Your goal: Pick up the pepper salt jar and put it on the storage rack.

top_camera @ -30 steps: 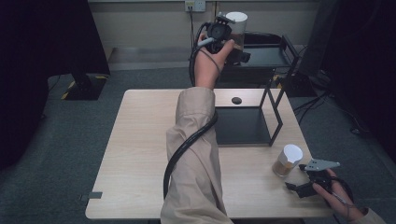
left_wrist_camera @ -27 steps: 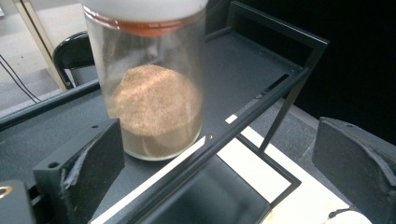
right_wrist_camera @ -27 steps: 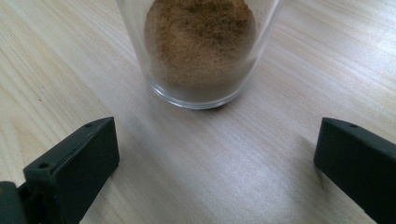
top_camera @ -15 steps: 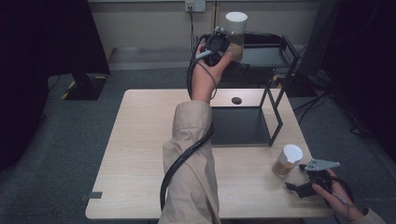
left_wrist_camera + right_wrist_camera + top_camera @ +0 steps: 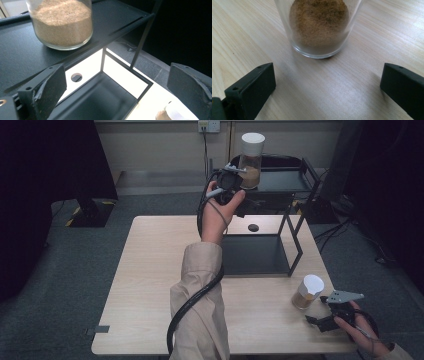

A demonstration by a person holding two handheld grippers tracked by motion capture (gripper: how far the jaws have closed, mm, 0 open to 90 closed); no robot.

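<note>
- The left gripper (image 5: 239, 170) had drawn back a little from the tall jar (image 5: 251, 154) since half a second earlier, when it sat closer against it. Its fingers (image 5: 47, 87) were spread wide and held nothing.
- That jar stood upright on the top shelf of the black rack (image 5: 295, 176), long axis vertical, white lid up. Judged from this, it had just been placed and let go, so that step looked finished.
- The small jar (image 5: 307, 291) stood upright on the worktop (image 5: 150, 270) near its right front corner, lid up, part-filled with brown powder, possibly a spice.
- The right gripper (image 5: 320, 312) had not moved; it rested just beside the small jar, fingers (image 5: 252, 87) released and apart from the glass, likely next to grasp it.
</note>
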